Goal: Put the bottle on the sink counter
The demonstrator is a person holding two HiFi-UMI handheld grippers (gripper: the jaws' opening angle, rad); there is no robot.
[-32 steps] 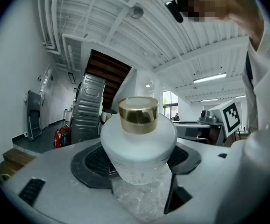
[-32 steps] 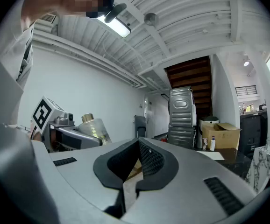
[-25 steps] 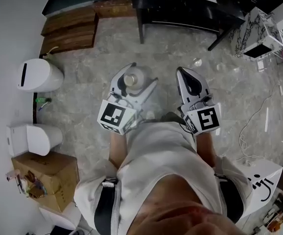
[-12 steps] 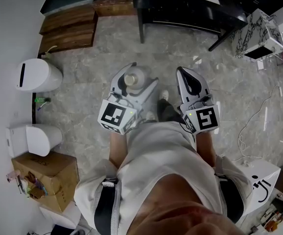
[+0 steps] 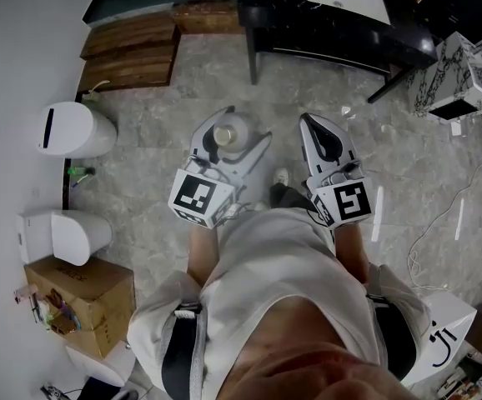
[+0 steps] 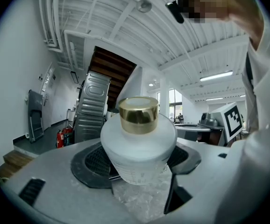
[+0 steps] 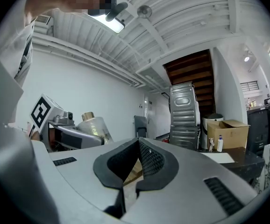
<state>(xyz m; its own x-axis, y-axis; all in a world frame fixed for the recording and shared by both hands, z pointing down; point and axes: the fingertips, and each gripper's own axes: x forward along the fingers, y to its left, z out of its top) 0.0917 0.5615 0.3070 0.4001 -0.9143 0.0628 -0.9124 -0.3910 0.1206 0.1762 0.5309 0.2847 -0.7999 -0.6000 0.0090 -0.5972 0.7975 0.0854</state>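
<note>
Bottle (image 6: 137, 148) first: it sits pinched in the left tongs (image 5: 231, 132), the ribbed dark pads (image 6: 95, 164) bearing on its round body just under the broad shoulder, with the gold cap (image 6: 138, 115) standing clear above. From the head view the cap faces straight up, so it is carried upright, in front of the person's waist and over the floor (image 5: 166, 123) rather than on any surface. The body looks frosted white, smooth and rigid – glass or hard plastic, I cannot tell which. My guess is that it is fairly light but slippery on that curved wall, and breakable if it is glass. The present hold low on the widest part seems the sound one; the cap is narrow and glossy, a poor place to grip. It should go down flat on its base before the pads let go.

Just beside it, the right tongs (image 7: 138, 157) are pressed together with nothing between them.

Further off on the person's left are a cardboard box (image 5: 82, 290) and two white rounded fixtures (image 5: 74, 130) along the wall. Beyond lie wooden steps (image 5: 133, 44) and a black bench (image 5: 341, 32). No sink counter can be picked out for certain – the carry looks unfinished.
</note>
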